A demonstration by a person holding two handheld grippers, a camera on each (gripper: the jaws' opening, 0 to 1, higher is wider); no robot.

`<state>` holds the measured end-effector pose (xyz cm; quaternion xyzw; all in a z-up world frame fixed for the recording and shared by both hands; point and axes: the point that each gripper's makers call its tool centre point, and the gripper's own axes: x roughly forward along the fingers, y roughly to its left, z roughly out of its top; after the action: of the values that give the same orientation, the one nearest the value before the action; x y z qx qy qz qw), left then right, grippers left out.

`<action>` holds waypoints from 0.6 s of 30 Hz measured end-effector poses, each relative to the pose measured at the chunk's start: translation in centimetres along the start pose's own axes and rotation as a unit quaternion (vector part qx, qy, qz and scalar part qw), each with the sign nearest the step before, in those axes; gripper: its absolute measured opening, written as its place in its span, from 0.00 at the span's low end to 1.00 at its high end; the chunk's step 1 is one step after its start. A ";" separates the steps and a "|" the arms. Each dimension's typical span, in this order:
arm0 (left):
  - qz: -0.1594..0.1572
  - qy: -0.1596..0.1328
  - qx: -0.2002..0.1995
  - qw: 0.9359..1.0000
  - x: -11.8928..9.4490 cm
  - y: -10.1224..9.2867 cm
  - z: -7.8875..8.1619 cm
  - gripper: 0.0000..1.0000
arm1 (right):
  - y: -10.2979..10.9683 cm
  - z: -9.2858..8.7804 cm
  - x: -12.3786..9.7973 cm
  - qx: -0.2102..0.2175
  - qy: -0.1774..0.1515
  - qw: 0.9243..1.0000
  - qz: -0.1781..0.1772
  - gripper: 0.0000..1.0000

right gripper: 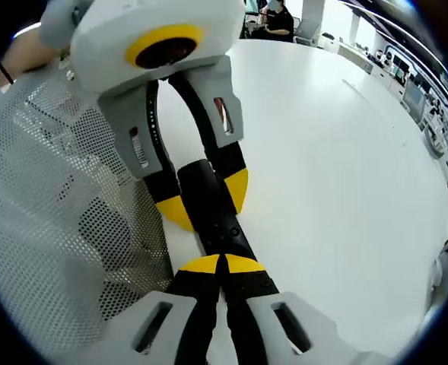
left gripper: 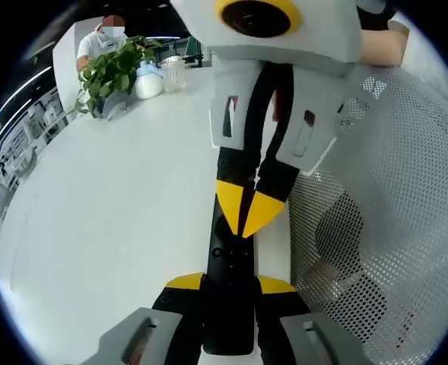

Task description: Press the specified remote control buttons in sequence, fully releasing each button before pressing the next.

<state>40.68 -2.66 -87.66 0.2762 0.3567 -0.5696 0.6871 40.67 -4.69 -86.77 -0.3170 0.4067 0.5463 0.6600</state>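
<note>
A slim black remote (left gripper: 228, 255) lies lengthwise over the white table (left gripper: 109, 213). My left gripper (left gripper: 230, 286) is shut on the remote's near end, one yellow tip on each side. My right gripper (left gripper: 246, 213) comes down from the top of the left gripper view. Its yellow tips are shut together, with their point on the remote's button face. In the right gripper view the right gripper (right gripper: 224, 265) is shut and touches the remote (right gripper: 220, 228) near its small buttons. Behind it the left gripper (right gripper: 207, 199) clamps the remote's body.
A white perforated mesh surface (left gripper: 391, 205) (right gripper: 49, 182) runs along the table edge beside the remote. At the table's far end stand a potted plant (left gripper: 113, 72) and some jars (left gripper: 166, 76), with a seated person (left gripper: 102, 38) behind. A bare forearm (left gripper: 383, 46) shows above the mesh.
</note>
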 end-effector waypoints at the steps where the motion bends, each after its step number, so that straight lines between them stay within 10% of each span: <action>1: 0.000 0.001 0.001 1.000 0.0 0.0 0.0 0.24 | 0.0 0.1 0.0 -0.002 0.000 1.000 -0.003 0.00; 18: -0.001 0.002 0.004 1.000 0.0 0.0 0.0 0.24 | -0.3 0.2 0.1 0.013 -0.009 1.000 -0.011 0.00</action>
<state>40.68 -2.65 -87.64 0.2798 0.3563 -0.5709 0.6847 40.98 -4.56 -86.76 -0.3074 0.4047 0.5366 0.6736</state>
